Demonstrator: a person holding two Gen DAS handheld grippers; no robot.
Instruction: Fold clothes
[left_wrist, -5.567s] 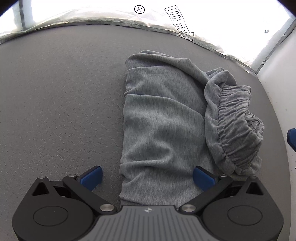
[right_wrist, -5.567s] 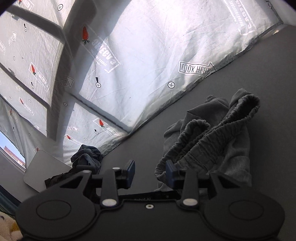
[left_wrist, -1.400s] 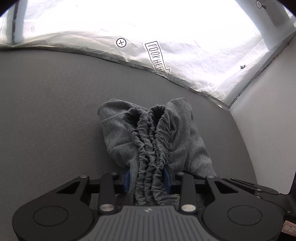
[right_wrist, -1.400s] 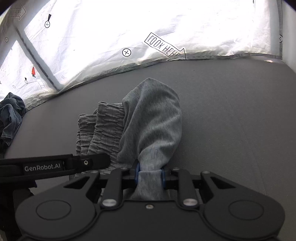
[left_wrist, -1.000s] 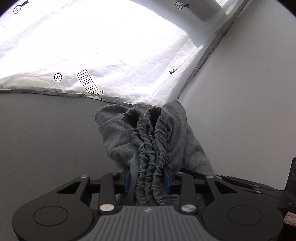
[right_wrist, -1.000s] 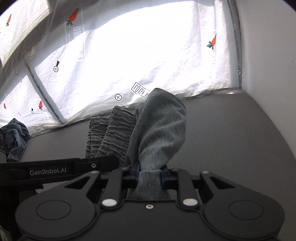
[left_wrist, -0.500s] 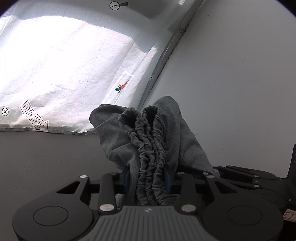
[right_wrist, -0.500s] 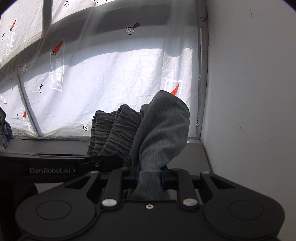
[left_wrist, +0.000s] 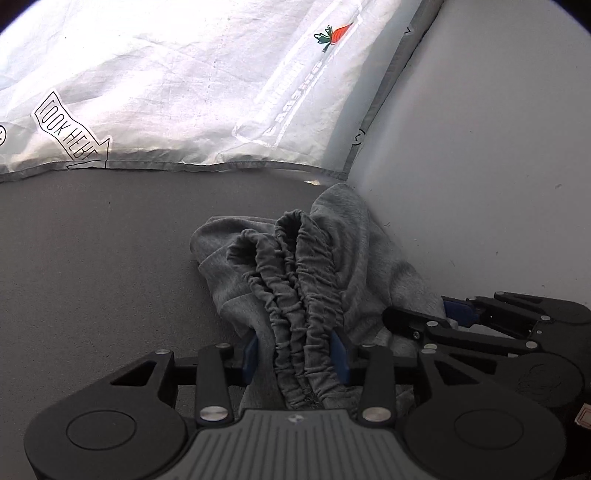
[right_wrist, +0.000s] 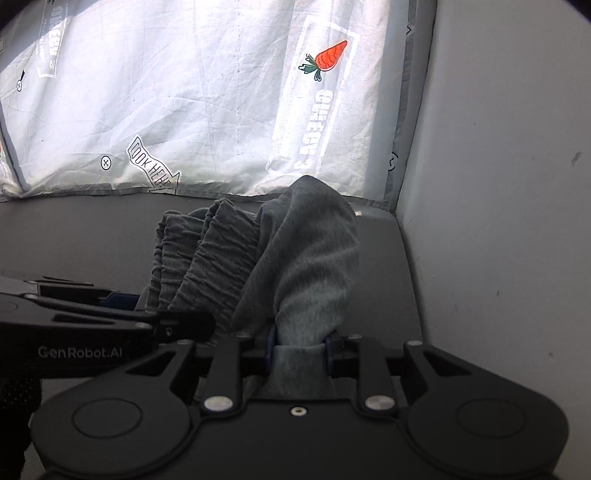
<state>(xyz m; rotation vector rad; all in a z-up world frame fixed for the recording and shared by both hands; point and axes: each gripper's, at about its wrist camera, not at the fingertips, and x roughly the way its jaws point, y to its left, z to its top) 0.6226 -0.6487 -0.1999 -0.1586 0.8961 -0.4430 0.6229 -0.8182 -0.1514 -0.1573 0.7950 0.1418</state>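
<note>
A folded bundle of grey sweatpants (left_wrist: 295, 280) with a gathered elastic waistband rests low over the dark grey surface (left_wrist: 92, 258), close to the right-hand corner. My left gripper (left_wrist: 295, 354) is shut on the waistband folds. My right gripper (right_wrist: 299, 345) is shut on a smooth fold of the same grey sweatpants (right_wrist: 306, 258), just right of the left one. In the left wrist view the right gripper (left_wrist: 454, 314) shows at the right edge, its fingertips buried in the cloth. The underside of the bundle is hidden.
A white wall (left_wrist: 498, 147) rises close on the right. A translucent white sheet (right_wrist: 184, 92) with a carrot print and "LOOK HERE" arrow hangs along the far edge of the surface. Open grey surface lies to the left of the bundle.
Both grippers have carried the bundle to the right toward the corner, up and then back down. The surface has returned under the cloth. Both grips are unchanged.
</note>
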